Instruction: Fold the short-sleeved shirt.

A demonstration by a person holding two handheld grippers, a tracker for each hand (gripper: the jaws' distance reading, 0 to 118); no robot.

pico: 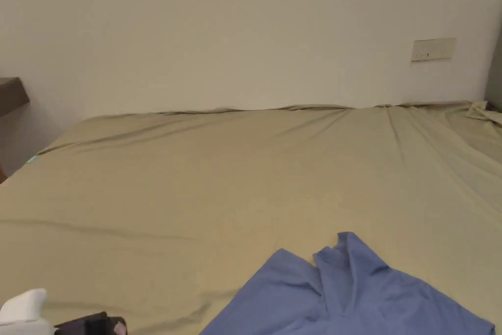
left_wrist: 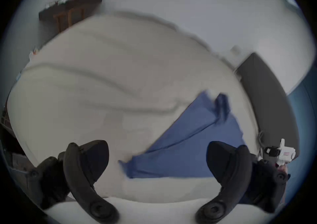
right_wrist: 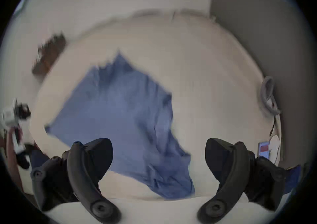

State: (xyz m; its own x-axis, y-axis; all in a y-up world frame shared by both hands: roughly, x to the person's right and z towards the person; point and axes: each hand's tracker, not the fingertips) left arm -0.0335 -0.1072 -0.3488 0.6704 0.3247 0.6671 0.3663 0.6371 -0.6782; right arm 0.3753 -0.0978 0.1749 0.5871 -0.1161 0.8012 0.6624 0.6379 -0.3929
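Left gripper [left_wrist: 157, 159]: jaws spread wide, nothing between them, hovering over the sheet just short of the shirt's near corner. Right gripper [right_wrist: 158, 157]: jaws likewise spread, empty, held above the shirt's near edge. Neither touches cloth.

Short-sleeved shirt [pico: 353, 296]: blue, lying on the bed at the near right of the head view, partly cut off by the frame bottom. Not flat: a pointed flap stands up at the far end, and in the right gripper view the near right part is bunched and creased. One long ridge runs across it in the left gripper view.

Progress, as a judgement: essentially at the start. No clean fold visible; spreading and smoothing come first, then sleeves in, then body folds. All of that is left.

Surface: bed [pico: 196, 179] with an olive-tan fitted sheet, soft, with shallow wrinkles; the cloth will likely drag on it.

Room: plain pale wall [pico: 220, 22], switch plate [pico: 433, 49] upper right, dark shelf [pico: 11, 94] at left. Grey headboard panel [right_wrist: 257, 30] beside the bed. Both gripper views are motion-blurred.
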